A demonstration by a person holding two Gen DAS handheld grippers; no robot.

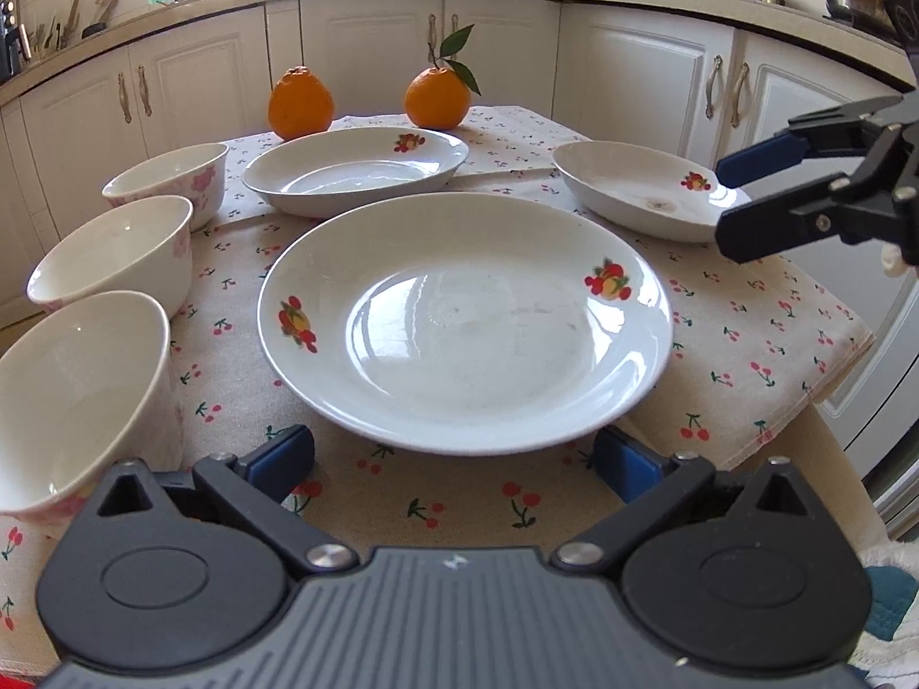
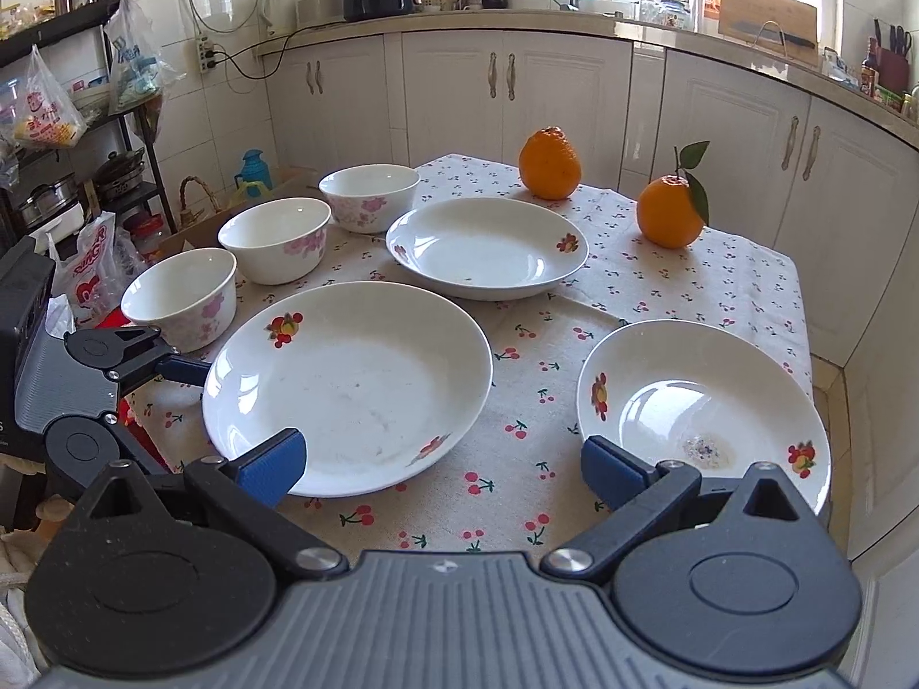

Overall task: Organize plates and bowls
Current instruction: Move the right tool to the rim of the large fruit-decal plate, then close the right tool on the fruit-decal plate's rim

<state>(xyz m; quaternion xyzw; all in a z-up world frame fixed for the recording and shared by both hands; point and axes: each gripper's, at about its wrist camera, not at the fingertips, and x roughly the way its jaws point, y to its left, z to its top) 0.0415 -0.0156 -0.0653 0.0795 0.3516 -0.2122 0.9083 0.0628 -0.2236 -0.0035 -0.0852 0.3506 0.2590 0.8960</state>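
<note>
A large white fruit-print plate (image 1: 465,321) (image 2: 350,384) lies mid-table. My left gripper (image 1: 454,453) is open, its blue pads either side of the plate's near rim and not touching it. A deep plate (image 1: 356,172) (image 2: 488,247) sits behind. A smaller plate (image 1: 643,189) (image 2: 701,407) lies to the right. My right gripper (image 2: 442,468) (image 1: 735,195) is open and empty, over the cloth between the large and smaller plates. Three white bowls with pink flowers (image 1: 166,184) (image 1: 115,252) (image 1: 74,390) line the left edge.
Two oranges (image 1: 300,103) (image 1: 437,97) stand at the far side of the cherry-print tablecloth (image 1: 517,505). White kitchen cabinets (image 1: 367,51) ring the table. The table's right edge (image 1: 827,379) drops off close to the smaller plate. Bags and a rack (image 2: 69,115) crowd the floor beyond the bowls.
</note>
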